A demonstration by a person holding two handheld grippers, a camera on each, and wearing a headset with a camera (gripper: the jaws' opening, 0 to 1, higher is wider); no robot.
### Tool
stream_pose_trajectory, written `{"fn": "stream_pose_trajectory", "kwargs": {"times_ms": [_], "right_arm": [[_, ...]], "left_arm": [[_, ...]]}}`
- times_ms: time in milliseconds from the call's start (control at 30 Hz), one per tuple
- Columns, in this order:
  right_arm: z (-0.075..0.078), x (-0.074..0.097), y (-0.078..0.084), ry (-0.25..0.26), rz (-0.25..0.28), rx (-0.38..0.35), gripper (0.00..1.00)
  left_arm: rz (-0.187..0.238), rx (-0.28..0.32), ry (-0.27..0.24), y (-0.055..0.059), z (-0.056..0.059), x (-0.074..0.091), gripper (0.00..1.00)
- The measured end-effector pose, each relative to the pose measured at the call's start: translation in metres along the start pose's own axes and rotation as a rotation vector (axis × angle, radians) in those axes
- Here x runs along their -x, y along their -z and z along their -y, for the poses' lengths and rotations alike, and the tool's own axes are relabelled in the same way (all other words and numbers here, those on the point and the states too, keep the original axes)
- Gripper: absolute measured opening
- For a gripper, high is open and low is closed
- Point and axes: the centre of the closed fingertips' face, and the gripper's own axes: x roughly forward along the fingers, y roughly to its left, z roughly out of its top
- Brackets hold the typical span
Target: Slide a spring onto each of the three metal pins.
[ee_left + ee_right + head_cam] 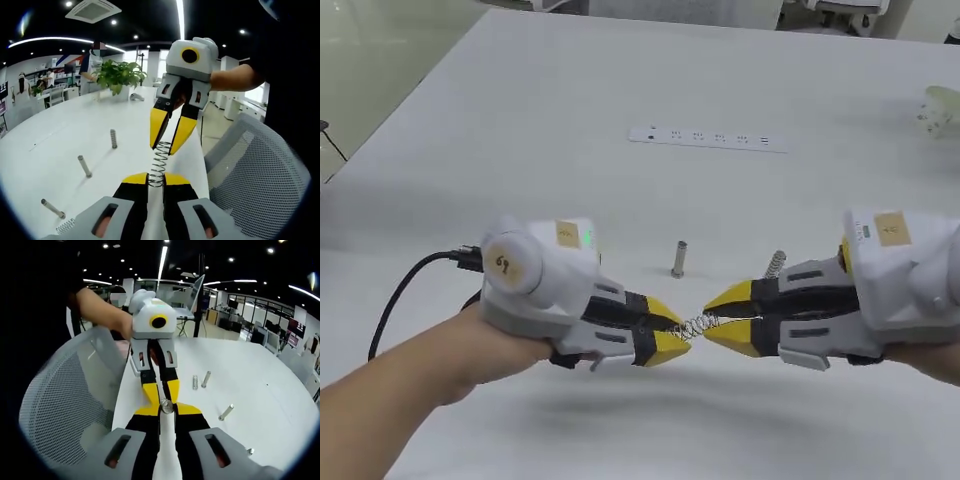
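We see the left gripper [678, 332] and the right gripper [712, 318] tip to tip at the lower centre of the head view. A spring [697, 324] lies level between them. Each pair of jaws is closed on one end of it, and it hangs clear of the table [520, 120].

In the left gripper view the spring runs from our own tips at bottom centre up to the right gripper's yellow fingers [159, 125], which reach down from the top.

Just above the grippers in the head view a bare pin [679, 258] stands upright at centre frame. To its right a sprung pin [776, 265] already wears a coil and peeks out behind the right gripper.

At lower left of the left gripper view a third pin [52, 208] sits tilted in the frame. A loose spring [65, 226] lies just beside it at the bottom edge.

A strip [708, 139] lies across the upper centre of the head view, well apart from the pins.
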Motion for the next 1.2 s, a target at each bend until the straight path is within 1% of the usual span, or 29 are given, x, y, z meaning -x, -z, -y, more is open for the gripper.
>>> {"fn": "stream_pose_trajectory", "kwargs": {"times_ms": [33,67,133,200,300,367,500,567,667,867,933,1000,1033,1100,1200], "right_arm": [[-0.001,-0.001,0.0,-0.001,-0.007,0.014,0.07],[-0.002,-0.002,-0.003,-0.002,0.004,0.013,0.07],[-0.002,-0.004,-0.011,0.0,0.039,-0.007,0.07],[-0.004,-0.006,-0.014,0.002,0.038,0.015,0.07],[-0.006,-0.009,-0.017,0.003,0.046,0.026,0.07],[-0.007,-0.01,-0.016,0.008,0.039,0.055,0.07],[-0.006,-0.011,-0.02,0.015,0.06,0.056,0.07],[-0.007,-0.012,-0.02,0.018,0.052,0.079,0.07],[-0.006,-0.013,-0.021,0.02,0.054,0.087,0.08],[-0.006,-0.012,-0.021,0.022,0.062,0.076,0.08],[-0.006,-0.013,-0.019,0.021,0.057,0.082,0.08],[-0.007,-0.013,-0.019,0.018,0.049,0.082,0.07],[-0.007,-0.013,-0.018,0.017,0.04,0.095,0.07],[-0.006,-0.013,-0.018,0.021,0.029,0.11,0.07],[-0.006,-0.013,-0.02,0.019,0.026,0.113,0.07]], "left_arm": [[-0.004,-0.005,-0.003,0.0,0.0,0.0,0.02],[-0.008,-0.008,-0.005,0.001,0.0,0.0,0.02],[-0.001,-0.006,0.005,0.0,0.002,-0.001,0.02],[-0.005,-0.018,0.003,-0.001,0.003,-0.002,0.02],[-0.006,-0.017,0.007,-0.001,0.004,-0.002,0.02],[-0.012,-0.022,0.008,0.0,0.005,-0.002,0.02],[-0.005,-0.014,0.009,-0.003,0.005,-0.002,0.02],[-0.011,-0.022,0.012,-0.003,0.006,-0.004,0.02],[-0.014,-0.025,0.014,-0.004,0.006,-0.004,0.02],[-0.016,-0.024,0.015,-0.004,0.007,-0.003,0.02],[-0.021,-0.022,0.015,-0.002,0.008,-0.003,0.02],[-0.024,-0.016,0.016,-0.001,0.009,-0.003,0.02],[-0.023,-0.001,0.014,-0.001,0.009,-0.002,0.02],[-0.02,0.009,0.01,-0.001,0.008,-0.002,0.02],[-0.016,0.031,0.009,-0.001,0.009,-0.001,0.03]]}}
